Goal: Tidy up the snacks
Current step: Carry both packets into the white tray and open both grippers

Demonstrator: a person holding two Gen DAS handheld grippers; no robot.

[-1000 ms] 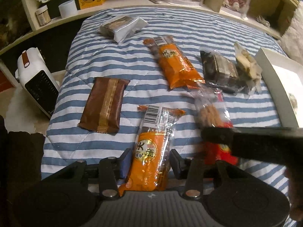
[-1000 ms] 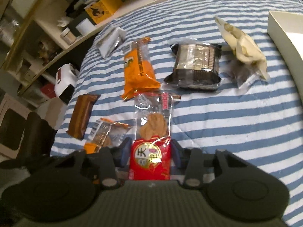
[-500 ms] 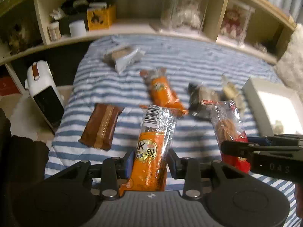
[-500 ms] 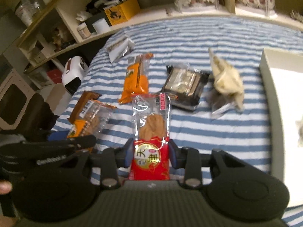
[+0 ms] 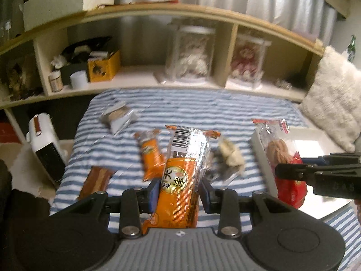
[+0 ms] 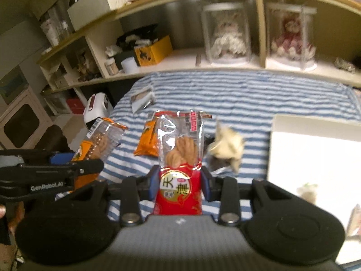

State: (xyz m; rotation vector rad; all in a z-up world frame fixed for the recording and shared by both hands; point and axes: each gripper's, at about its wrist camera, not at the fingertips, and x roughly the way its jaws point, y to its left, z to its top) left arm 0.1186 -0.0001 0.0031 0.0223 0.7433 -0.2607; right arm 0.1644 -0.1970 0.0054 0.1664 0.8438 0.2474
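The left gripper (image 5: 178, 192) is clamping an orange snack packet (image 5: 180, 180) between its blue pads, with the jaws drawn in against the wrapper's sides. The packet is standing up out of the jaws, its clear barcoded end pointing away from the hand. The right gripper (image 6: 179, 186) is gripping a red snack packet (image 6: 179, 174) in the same manner, jaws pressed on the red lower half, with the clear upper half showing a twisted pastry inside. Both packets are being held above the bed, side by side and apart.

Below the grippers, a blue-and-white striped quilt (image 6: 248, 94) is covering the bed. Lying on it are a second orange packet (image 5: 152, 158), a brown packet (image 5: 96, 179) near the left edge, a silver-grey packet (image 5: 118, 117) toward the far side, and a pale crumpled packet (image 6: 226, 148) over a dark one. A white box (image 6: 315, 158) is sitting open at the right side of the quilt, brightly lit inside.

Beyond the bed, a wooden shelf unit (image 5: 203, 11) is running along the wall, holding two clear display cases with dolls, a yellow box (image 5: 103, 66) and small jars. A white heater (image 5: 45, 144) is standing on the floor left of the bed. A fluffy cushion (image 5: 334, 103) is resting at the right.
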